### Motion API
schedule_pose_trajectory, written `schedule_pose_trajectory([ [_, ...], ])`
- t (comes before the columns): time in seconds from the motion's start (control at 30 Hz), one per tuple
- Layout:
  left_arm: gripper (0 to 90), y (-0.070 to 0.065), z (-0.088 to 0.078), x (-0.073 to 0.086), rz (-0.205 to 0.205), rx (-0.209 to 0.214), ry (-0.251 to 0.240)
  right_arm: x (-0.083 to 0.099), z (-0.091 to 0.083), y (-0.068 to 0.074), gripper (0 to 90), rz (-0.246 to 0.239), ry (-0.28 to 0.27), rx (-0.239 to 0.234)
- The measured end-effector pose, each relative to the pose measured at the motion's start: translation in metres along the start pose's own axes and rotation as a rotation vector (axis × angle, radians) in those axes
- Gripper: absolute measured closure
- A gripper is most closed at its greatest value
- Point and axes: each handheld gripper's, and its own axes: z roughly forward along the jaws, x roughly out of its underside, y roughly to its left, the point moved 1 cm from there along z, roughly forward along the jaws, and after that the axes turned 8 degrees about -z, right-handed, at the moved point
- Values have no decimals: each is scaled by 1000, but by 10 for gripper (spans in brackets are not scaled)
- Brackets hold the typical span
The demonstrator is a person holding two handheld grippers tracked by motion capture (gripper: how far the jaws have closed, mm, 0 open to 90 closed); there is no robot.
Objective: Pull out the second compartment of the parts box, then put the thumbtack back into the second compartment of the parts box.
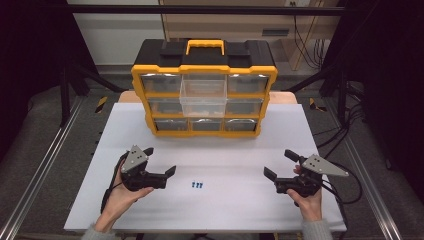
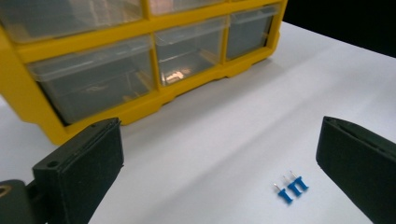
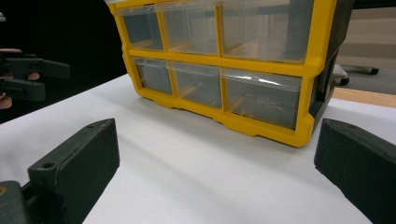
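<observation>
A yellow and black organizer [image 1: 204, 90] with clear drawers stands at the back of the white table; its top middle drawer [image 1: 203, 95] is pulled out. Three small blue push pins [image 1: 197, 185] lie together on the table near the front, also in the left gripper view as blue pins [image 2: 290, 185]. My left gripper [image 1: 160, 161] is open, left of the pins, with nothing between its jaws. My right gripper [image 1: 280, 163] is open at the right side, its jaws pointing toward the organizer [image 3: 224, 65]. In the right gripper view the left gripper [image 3: 28, 77] shows far off.
The white table top [image 1: 225, 145] has open room between the organizer and both grippers. Metal rails and cables [image 1: 345, 135] run along the floor on either side.
</observation>
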Motion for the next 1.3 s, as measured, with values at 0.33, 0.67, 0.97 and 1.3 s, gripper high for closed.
schedule_pose_trajectory([
  [0.33, 13, -13, 15, 8, 7, 12, 49, 1, 2, 0, 7, -15, 8, -3],
  [0.67, 34, -22, 31, 17, 5, 11, 102, 2, 2, 0, 8, -21, 8, -8],
  [0.97, 55, -28, 42, 24, -10, -1, 141, 2, 2, 0, 7, -27, 7, -11],
  [1.3, 117, -35, 53, 30, -28, -19, 185, 2, 3, 1, 8, -16, 13, -10],
])
